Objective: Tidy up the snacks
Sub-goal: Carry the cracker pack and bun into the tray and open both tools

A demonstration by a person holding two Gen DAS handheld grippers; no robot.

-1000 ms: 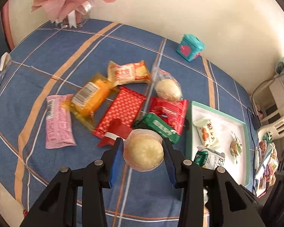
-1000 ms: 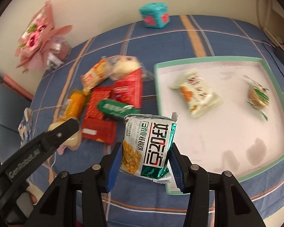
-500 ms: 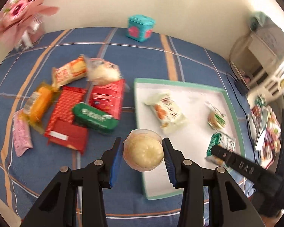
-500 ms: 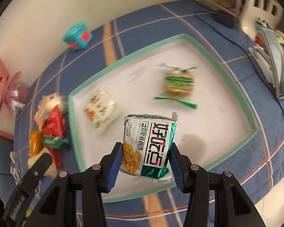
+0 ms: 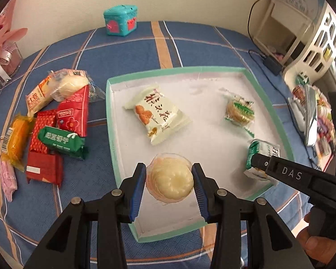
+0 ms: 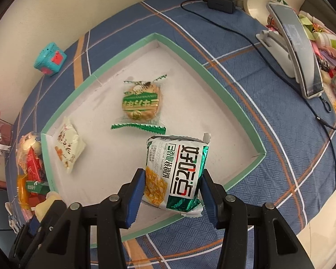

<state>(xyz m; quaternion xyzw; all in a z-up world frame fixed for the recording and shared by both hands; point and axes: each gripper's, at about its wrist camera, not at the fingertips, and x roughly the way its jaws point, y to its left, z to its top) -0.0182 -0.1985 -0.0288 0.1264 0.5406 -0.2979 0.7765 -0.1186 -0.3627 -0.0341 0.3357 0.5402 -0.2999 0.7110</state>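
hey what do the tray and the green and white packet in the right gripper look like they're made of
Tray: probably cardboard or paperboard, matte; thin straight walls, folded corners, a scuffed white floor with a mint-green rim.
Green and white packet: likely metallised plastic film, glossy; the green foil glints, it crinkles, and its sealed ends are serrated.

1. The left wrist view looks steeply down along its tongs at the tray's near left corner, close above it.
2. The right wrist view looks steeply down over the tray's near right part, equally close.
3. Both views share the tray, the teal box and the blue checked cloth.
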